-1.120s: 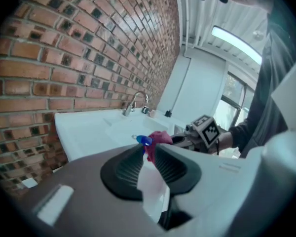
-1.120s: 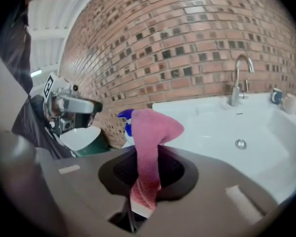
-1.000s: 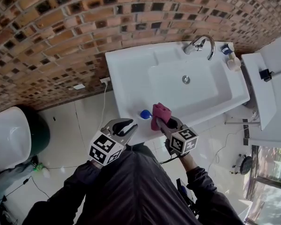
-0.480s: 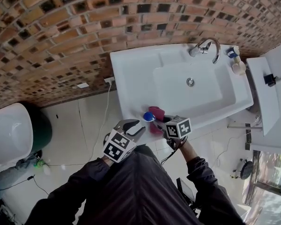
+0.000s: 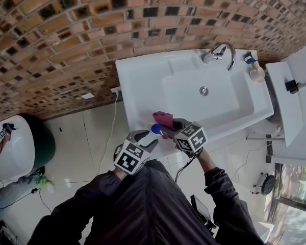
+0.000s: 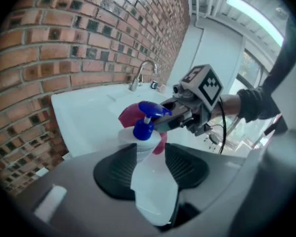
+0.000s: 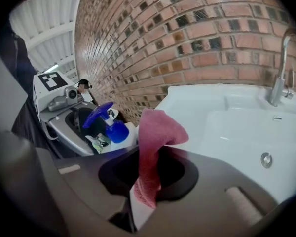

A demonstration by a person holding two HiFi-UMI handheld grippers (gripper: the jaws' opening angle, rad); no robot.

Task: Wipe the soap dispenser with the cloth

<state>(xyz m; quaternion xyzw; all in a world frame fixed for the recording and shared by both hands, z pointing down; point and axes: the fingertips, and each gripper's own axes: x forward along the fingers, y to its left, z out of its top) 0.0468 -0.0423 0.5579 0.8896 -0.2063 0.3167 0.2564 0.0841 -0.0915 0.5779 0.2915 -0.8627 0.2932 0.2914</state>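
The soap dispenser (image 5: 156,129), a white bottle (image 6: 148,147) with a blue pump, is at the front rim of the white sink (image 5: 127,86). My left gripper (image 5: 145,136) surrounds its body. Its jaws are opening, and a gap shows between the bottle's neck and the right pad (image 6: 185,164). My right gripper (image 5: 169,129) is shut on a pink cloth (image 7: 155,132). The cloth's folded top (image 5: 163,119) hangs just behind and right of the pump head. In the right gripper view the pump (image 7: 113,130) sits left of the cloth, close beside it.
A chrome faucet (image 5: 219,52) and small bottles (image 5: 252,65) stand at the sink's back right. A white cabinet (image 5: 290,96) flanks the sink on the right. A brick wall runs behind. A white and dark fixture (image 5: 10,147) sits on the tiled floor at left.
Both grippers came lower and closer together at the sink's front rim. The cloth moved left from beside the pump until it nearly meets it. The left jaws have widened around the bottle.
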